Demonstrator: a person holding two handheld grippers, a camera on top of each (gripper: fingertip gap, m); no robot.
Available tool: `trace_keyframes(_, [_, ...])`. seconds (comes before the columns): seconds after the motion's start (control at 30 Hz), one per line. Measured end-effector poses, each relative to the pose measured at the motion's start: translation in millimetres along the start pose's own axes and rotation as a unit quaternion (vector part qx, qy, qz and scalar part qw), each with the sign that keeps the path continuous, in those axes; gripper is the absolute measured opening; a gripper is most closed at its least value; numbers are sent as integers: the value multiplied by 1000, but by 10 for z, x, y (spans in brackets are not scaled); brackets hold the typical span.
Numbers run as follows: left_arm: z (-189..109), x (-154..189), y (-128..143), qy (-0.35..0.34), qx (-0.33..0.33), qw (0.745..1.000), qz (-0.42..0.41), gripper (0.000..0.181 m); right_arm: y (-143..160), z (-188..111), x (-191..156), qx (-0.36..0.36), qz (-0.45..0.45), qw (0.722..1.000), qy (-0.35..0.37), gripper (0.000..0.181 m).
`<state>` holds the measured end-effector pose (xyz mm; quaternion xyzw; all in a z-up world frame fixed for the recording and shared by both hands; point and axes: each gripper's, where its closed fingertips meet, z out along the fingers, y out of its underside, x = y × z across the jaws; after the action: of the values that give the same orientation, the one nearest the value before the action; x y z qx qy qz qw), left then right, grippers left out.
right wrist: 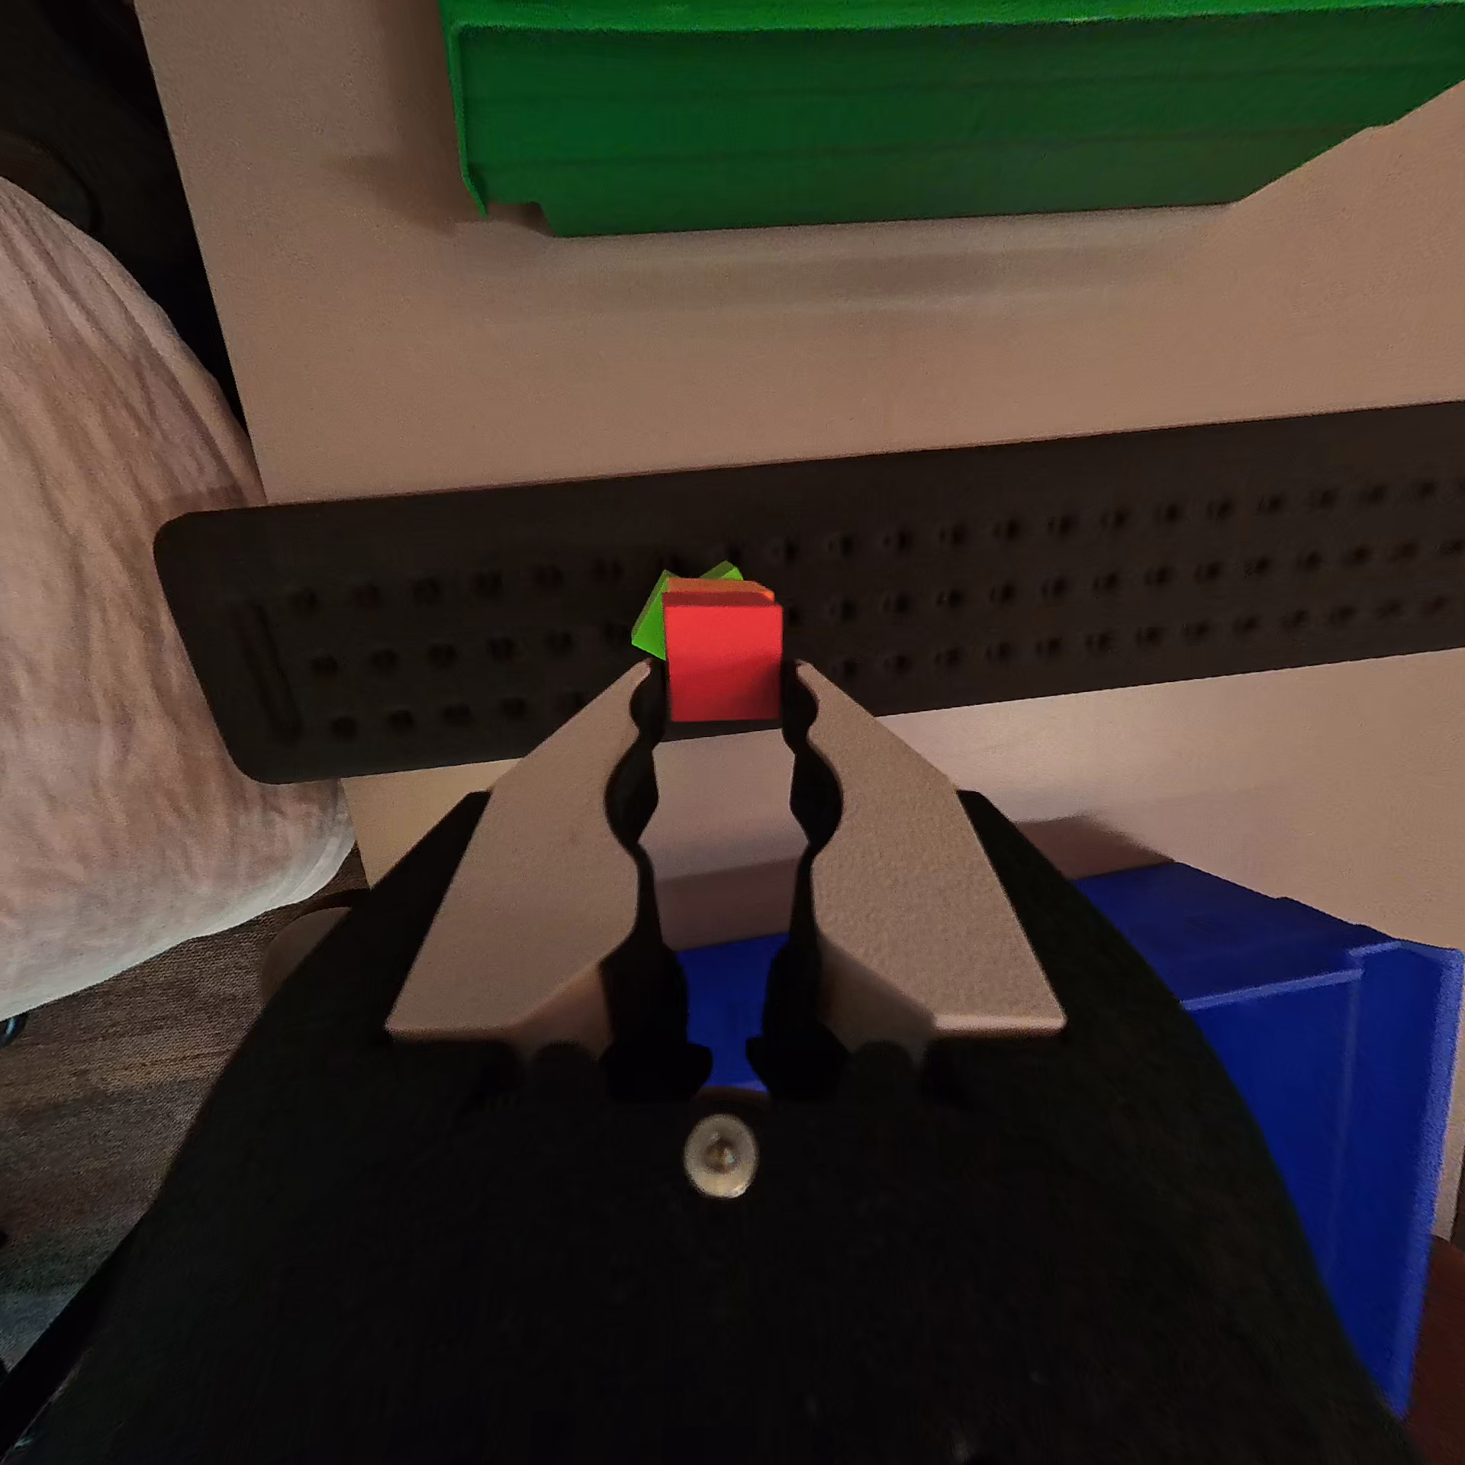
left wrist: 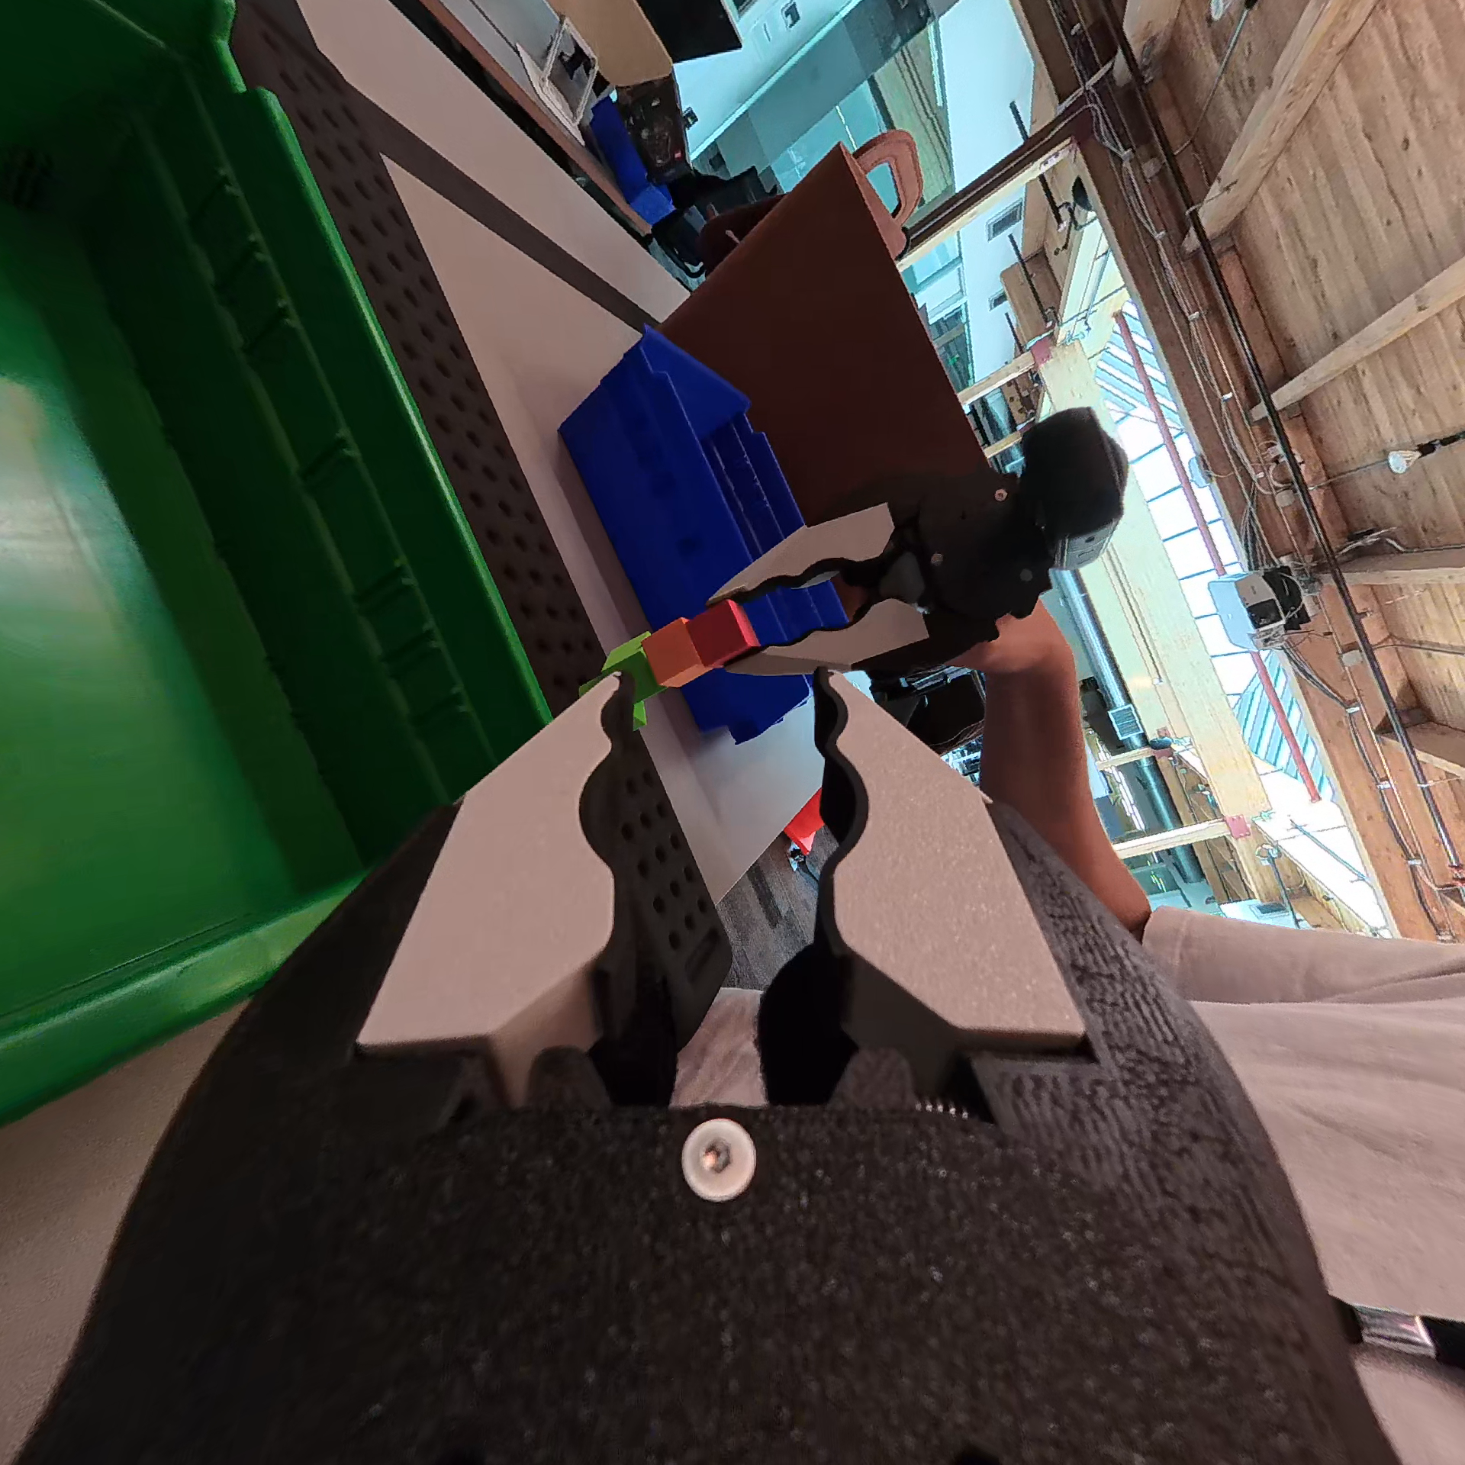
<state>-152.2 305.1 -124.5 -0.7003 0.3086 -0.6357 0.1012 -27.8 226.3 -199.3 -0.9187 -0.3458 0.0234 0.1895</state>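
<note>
Fingers of my left gripper (left wrist: 717,686) stand apart in the left wrist view, with nothing between them. The tip of one finger sits just by the green block (left wrist: 626,666). That green block is the end of a row of blocks: green, then an orange block (left wrist: 672,652), then a red block (left wrist: 723,630). My right gripper (left wrist: 741,626) comes in from the far side and pinches the red end. A big green bin (left wrist: 158,555) is close on one side. A black strip with holes (left wrist: 476,444) lies on the pale table (left wrist: 555,317). A blue bin (left wrist: 674,507) lies behind the blocks, and a brown paper bag (left wrist: 824,333) stands past it.

In the right wrist view, my right gripper (right wrist: 723,674) is closed on the red block (right wrist: 723,662), one finger on each side. The orange block (right wrist: 725,588) and green block (right wrist: 652,622) peek out behind it. The blocks hang in front of the black strip with holes (right wrist: 1030,587). The green bin (right wrist: 872,119) is farther off on the pale table (right wrist: 555,380). The blue bin (right wrist: 1284,1030) is near me, low down. Pale cloth (right wrist: 119,634) fills the left side.
</note>
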Motion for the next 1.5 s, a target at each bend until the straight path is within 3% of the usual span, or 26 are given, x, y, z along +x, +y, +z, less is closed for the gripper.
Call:
trace_keyframes(0.43, [39,3,19,-5,-10,1000,7,47,-36,-48,-58,29,15,999,-11,41])
trace_keyframes(0.6, [-62,-177,99,-103,-35,989,98,47,-18,-343,-33,100,64,992,34,44])
trace_keyframes(0.73, [-125,-228,269,-178,-73,960,202,47,94,-616,-42,192,171,961,99,58])
trace_keyframes(0.83, [-71,-109,458,-167,-86,953,237,47,149,-680,-174,270,252,920,133,74])
trace_keyframes(0.93, [32,-61,699,-143,-116,953,243,48,207,-599,-396,324,305,883,149,69])
trace_keyframes(1.07, [154,-58,834,-138,-135,952,238,48,385,-352,-662,308,339,876,151,79])
trace_keyframes(1.27, [314,168,881,-81,-129,945,289,51,488,-300,-792,291,342,881,152,81])
trace_keyframes(1.4, [361,146,942,-82,-149,934,313,65,501,-401,-776,297,338,877,168,81])
trace_keyframes(1.5, [381,92,935,-97,-152,936,304,89,489,-420,-810,299,337,877,166,81])
